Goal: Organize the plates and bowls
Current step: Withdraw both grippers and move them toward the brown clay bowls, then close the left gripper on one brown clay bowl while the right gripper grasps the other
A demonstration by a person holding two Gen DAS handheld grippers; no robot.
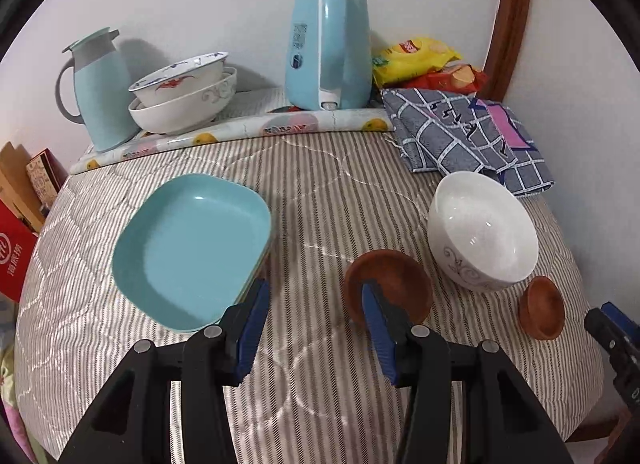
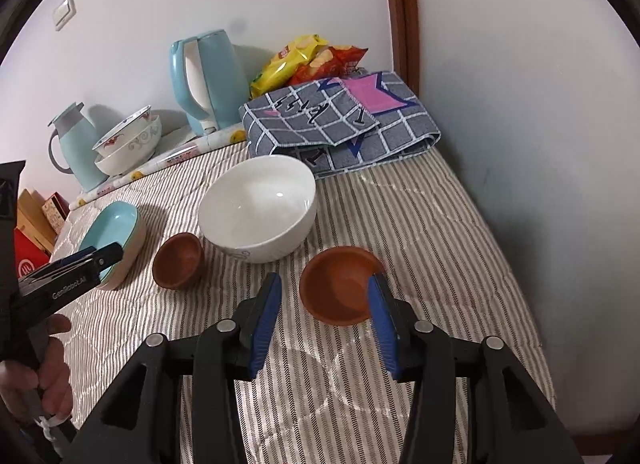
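Note:
A stack of teal square plates [image 1: 192, 248] lies on the striped table cover; it also shows in the right wrist view [image 2: 114, 238]. A white bowl [image 1: 482, 230] [image 2: 258, 206] stands to the right. Two small brown bowls sit in front: one [image 1: 390, 284] [image 2: 176, 260] by my left gripper's right finger, the other [image 1: 542, 308] [image 2: 340, 284] by my right gripper's right finger. My left gripper [image 1: 316, 324] is open and empty between the plates and a brown bowl. My right gripper [image 2: 324, 316] is open and empty.
At the back stand a teal thermos jug [image 1: 96, 92], two stacked patterned bowls [image 1: 184, 92], a blue kettle [image 1: 328, 48], snack bags [image 1: 424, 64] and a folded checked cloth [image 1: 464, 132]. Boxes [image 1: 16, 232] stand left of the table. A wall is close on the right.

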